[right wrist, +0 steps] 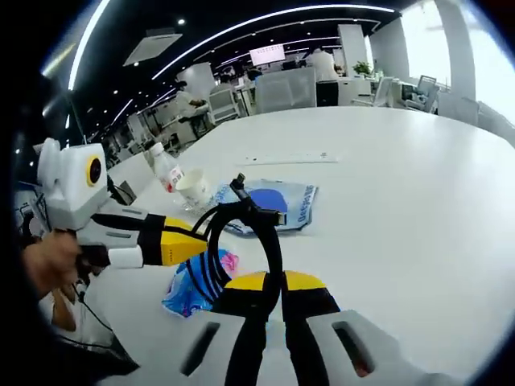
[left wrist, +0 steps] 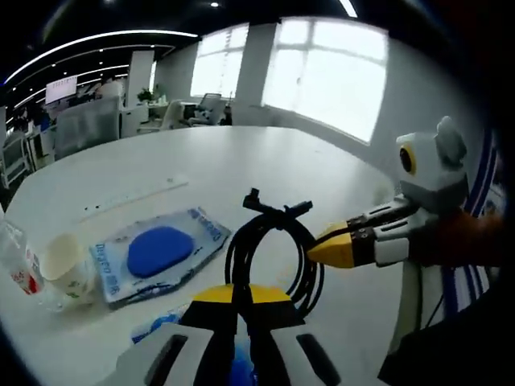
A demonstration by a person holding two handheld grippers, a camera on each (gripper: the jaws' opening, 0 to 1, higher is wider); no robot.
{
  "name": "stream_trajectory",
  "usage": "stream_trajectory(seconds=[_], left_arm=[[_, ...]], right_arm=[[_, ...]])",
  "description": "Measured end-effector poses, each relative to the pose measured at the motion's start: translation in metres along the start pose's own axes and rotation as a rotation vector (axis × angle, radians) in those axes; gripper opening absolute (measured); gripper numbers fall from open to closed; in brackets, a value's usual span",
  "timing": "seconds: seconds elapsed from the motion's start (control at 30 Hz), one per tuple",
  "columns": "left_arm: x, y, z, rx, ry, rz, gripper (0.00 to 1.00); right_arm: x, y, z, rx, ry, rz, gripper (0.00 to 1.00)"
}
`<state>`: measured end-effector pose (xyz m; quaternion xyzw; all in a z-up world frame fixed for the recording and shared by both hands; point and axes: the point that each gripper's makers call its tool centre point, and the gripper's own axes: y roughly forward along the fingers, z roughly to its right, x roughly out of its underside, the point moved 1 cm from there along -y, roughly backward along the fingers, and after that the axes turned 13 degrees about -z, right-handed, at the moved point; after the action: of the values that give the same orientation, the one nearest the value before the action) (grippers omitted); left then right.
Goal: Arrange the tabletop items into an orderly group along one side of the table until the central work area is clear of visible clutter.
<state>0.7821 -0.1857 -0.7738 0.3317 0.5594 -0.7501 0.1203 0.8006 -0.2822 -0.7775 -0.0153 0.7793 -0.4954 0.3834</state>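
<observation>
A black coiled cable (left wrist: 276, 215) hangs in the air between both grippers above the white table (left wrist: 241, 157). In the left gripper view my left gripper (left wrist: 243, 296) is shut on the coil's lower edge. The right gripper (left wrist: 322, 248) reaches in from the right and pinches the coil's right side. In the right gripper view my right gripper (right wrist: 269, 281) is shut on the cable (right wrist: 263, 219). The left gripper (right wrist: 193, 244) enters from the left, its yellow tips at the loop's left side.
A blue pouch (left wrist: 161, 253) (right wrist: 278, 201) lies flat under the cable. A paper cup (left wrist: 64, 265) (right wrist: 193, 189) and a plastic bottle (left wrist: 18, 265) (right wrist: 165, 171) stand beside it. Farther back lies a white strip (left wrist: 133, 197) (right wrist: 290, 158). A blue-pink packet (right wrist: 197, 281) lies near the table (right wrist: 402, 201) edge.
</observation>
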Motion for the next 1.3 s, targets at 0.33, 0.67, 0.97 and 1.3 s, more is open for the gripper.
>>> stream_trajectory(seconds=[0.33,0.67,0.97,1.3], left_arm=[[-0.011,0.028,0.014,0.021,0.019,-0.044,0.01],[-0.005,0.053,0.017,0.029,0.029,-0.114,0.01],[0.004,0.065,0.013,0.053,0.008,-0.16,0.01],[0.007,0.082,0.009,0.053,0.02,-0.174,0.02]], right_arm=[[0.007,0.004,0.033,0.026,0.017,-0.033,0.01],[0.02,0.023,0.048,0.047,0.049,-0.112,0.01],[0.028,0.036,0.049,0.062,0.059,-0.143,0.01],[0.03,0.048,0.059,0.104,0.024,-0.148,0.03]])
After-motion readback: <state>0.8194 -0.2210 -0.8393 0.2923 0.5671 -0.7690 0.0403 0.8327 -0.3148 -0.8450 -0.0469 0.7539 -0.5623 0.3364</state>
